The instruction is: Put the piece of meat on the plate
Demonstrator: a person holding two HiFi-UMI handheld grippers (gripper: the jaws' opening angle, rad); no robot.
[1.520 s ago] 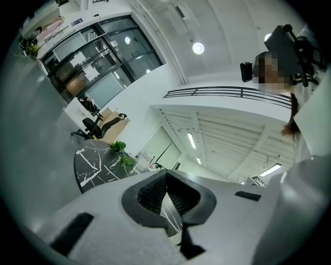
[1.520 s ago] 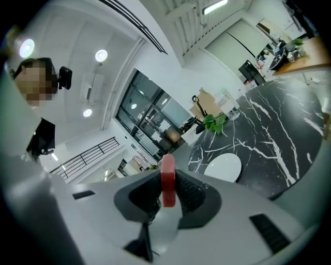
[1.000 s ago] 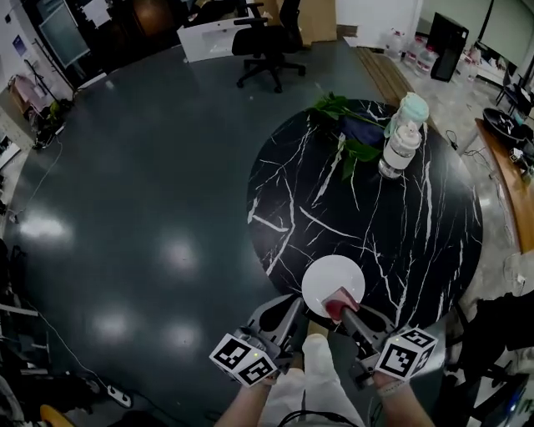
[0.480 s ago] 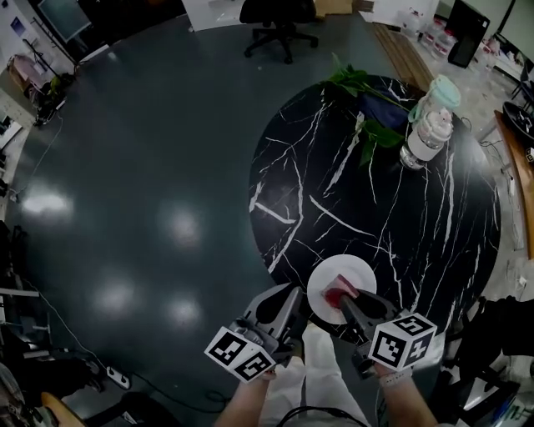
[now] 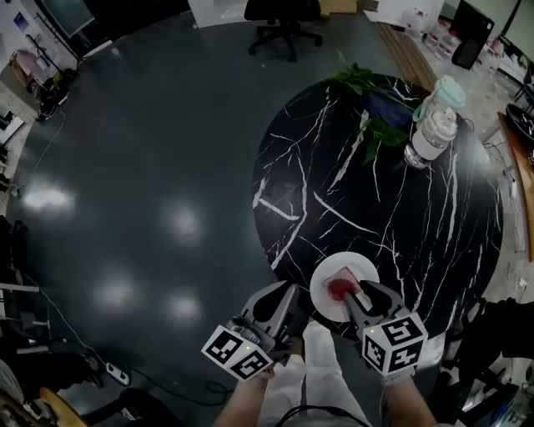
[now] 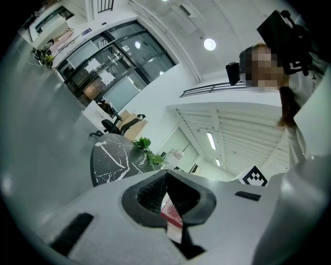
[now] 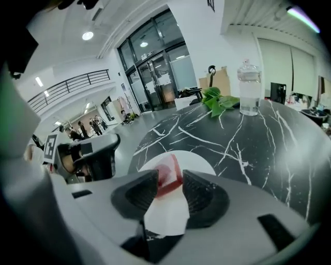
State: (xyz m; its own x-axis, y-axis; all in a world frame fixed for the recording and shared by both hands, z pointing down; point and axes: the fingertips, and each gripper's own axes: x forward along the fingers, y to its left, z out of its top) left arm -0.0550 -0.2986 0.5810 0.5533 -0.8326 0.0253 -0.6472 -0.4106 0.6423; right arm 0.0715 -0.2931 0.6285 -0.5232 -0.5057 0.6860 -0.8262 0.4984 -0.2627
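Step in hand: setting down. I hold the piece of meat [image 5: 340,285] over the plate [image 5: 367,268], and what is left is the release.
Right gripper [image 5: 355,292]: clamped on the near end of the meat. In the right gripper view both pads press its sides and the red slab sticks out past the tips.
Left gripper [image 6: 165,174]: closed with its tips together and nothing held. It is parked off the table's near edge, beside the plate and clear of it.
Meat, position: inside the plate's rim, roughly central. From the head view I take it to be lying on the white surface, but I can't be sure the far end has touched down.
Plate, position: close to the near edge of the round black marble table [image 5: 417,217], with nothing else touching it.
Next move, my judgement: open the right jaws slowly, then draw the gripper straight back and up so that the pads don't drag the meat off or nudge the plate toward the edge.
Other items: water bottle [image 5: 432,132] and a bunch of green leaves [image 5: 371,125] at the far side of the table, well apart from the plate; office chair [image 5: 284,21] on the floor beyond.
Obstructions: none on the withdrawal path. My only concern is how near the plate sits to the table edge.
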